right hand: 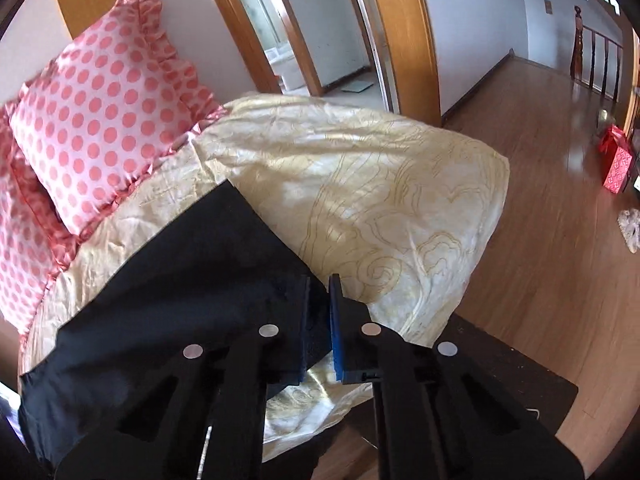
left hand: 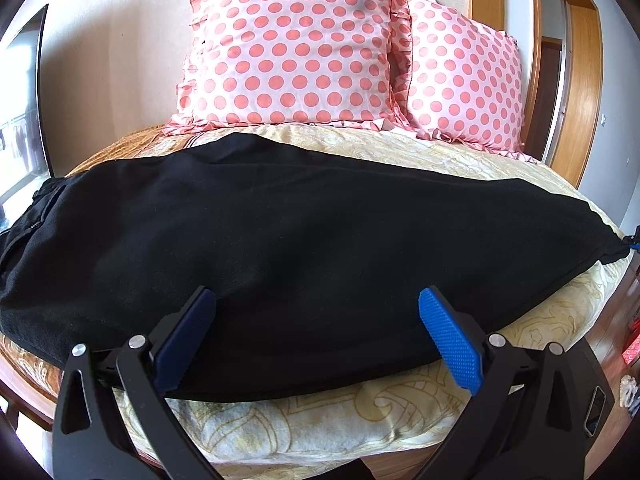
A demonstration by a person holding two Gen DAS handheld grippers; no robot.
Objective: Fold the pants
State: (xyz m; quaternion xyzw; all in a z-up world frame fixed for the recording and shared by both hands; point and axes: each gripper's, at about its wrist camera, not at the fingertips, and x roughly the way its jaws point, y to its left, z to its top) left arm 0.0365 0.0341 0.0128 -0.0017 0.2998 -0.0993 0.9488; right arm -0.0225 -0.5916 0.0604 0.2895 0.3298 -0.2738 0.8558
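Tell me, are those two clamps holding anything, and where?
The right gripper pinches the black pants at their leg-end corner. The left gripper is open over the pants' near edge, holding nothing.

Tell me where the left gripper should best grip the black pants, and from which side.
Probably the near long edge of the black pants, approached from the bed's front. That edge lies flat just ahead of the open left gripper, and the right gripper is already shut on the cuff end, so a matching edge pinch suits folding.
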